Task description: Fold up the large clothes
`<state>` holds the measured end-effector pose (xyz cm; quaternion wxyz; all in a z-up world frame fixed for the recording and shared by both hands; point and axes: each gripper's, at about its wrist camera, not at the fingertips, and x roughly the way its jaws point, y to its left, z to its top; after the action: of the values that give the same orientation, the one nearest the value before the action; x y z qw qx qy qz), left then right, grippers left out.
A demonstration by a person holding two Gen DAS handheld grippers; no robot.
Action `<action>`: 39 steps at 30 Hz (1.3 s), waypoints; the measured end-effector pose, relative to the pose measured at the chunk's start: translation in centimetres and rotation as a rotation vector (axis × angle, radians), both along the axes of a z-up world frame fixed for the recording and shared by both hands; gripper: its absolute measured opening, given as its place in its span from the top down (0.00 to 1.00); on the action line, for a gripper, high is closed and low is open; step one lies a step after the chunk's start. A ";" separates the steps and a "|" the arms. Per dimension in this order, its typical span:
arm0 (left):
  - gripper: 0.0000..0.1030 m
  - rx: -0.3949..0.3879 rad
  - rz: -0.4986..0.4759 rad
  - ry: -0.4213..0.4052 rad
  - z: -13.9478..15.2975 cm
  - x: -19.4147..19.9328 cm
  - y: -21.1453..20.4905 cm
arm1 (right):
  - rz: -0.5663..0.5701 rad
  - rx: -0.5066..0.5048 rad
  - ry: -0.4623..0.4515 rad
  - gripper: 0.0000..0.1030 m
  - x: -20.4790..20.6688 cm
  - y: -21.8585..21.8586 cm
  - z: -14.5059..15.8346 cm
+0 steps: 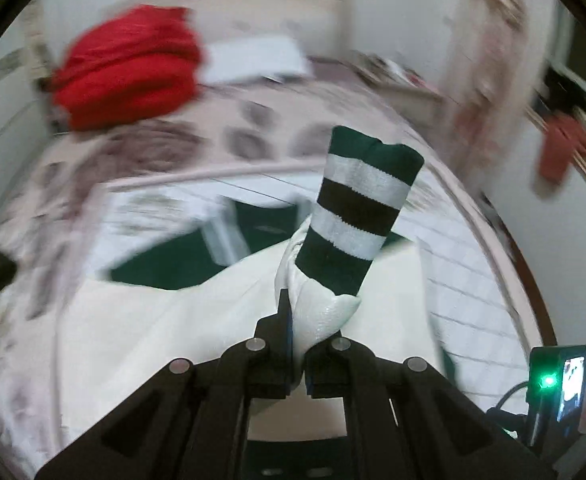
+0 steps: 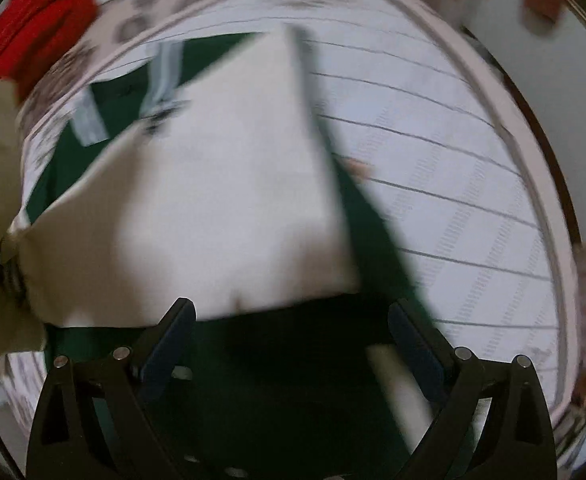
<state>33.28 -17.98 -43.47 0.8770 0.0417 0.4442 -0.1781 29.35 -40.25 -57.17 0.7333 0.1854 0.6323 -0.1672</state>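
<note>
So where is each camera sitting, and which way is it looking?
Left wrist: sits on the left gripper, looking along its fingers, which pinch the white sleeve with a green-and-white striped cuff, across the bed.
Right wrist: sits on the right gripper, looking down at the green-and-white jacket; its fingers are apart.
Both show the jacket, the white lined bedsheet and the red folded garment.

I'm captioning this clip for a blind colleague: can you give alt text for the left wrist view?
The left gripper is shut on a white sleeve ending in a green-and-white striped cuff, lifted above a green and white jacket on a bed. A red folded garment lies behind, blurred.
</note>
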 end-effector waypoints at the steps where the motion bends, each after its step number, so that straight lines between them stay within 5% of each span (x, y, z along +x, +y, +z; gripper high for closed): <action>1: 0.98 0.015 -0.044 0.029 -1.3 -0.1 -2.6 | -0.021 0.004 0.009 0.04 -0.7 -1.5 -0.3; 6: 0.93 0.165 -0.133 0.195 -8.1 -0.3 -9.6 | -0.104 0.046 0.040 0.04 -4.1 -7.6 -2.2; 10: 0.84 0.163 -0.113 0.162 -7.9 -0.9 -10.5 | -0.149 0.147 0.009 0.04 -5.1 -9.8 -2.9; 16: 0.12 0.122 -0.002 0.147 -5.1 1.6 -7.4 | -0.222 0.337 -0.120 0.04 -4.2 -11.1 -1.8; 17: 0.08 0.094 0.010 0.158 -4.6 1.9 -6.6 | -0.214 0.362 -0.147 0.04 -3.6 -11.0 -1.4; 19: 0.07 0.017 0.031 0.177 -3.3 1.9 -4.5 | -0.195 0.393 -0.174 0.04 -2.2 -10.7 -0.9; 23: 0.00 0.014 0.088 0.165 -1.7 1.4 -0.7 | -0.200 0.495 -0.200 0.04 0.0 -10.3 -1.1; 34: 0.00 0.252 0.454 0.248 -7.7 5.5 13.4 | -0.056 0.530 -0.171 0.06 9.2 -7.1 -4.8; 37: 0.00 0.298 0.521 0.230 -7.7 5.0 15.3 | 0.069 0.442 -0.088 0.28 11.5 -4.2 -7.1; 39: 0.00 0.315 0.568 0.234 -8.0 4.5 16.5 | 0.129 0.310 -0.052 0.73 12.1 -2.6 -8.1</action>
<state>37.76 -1.47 -51.46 0.8175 0.0306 0.5577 0.1402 41.46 -42.85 -65.24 0.7212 0.2595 0.6421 -0.0153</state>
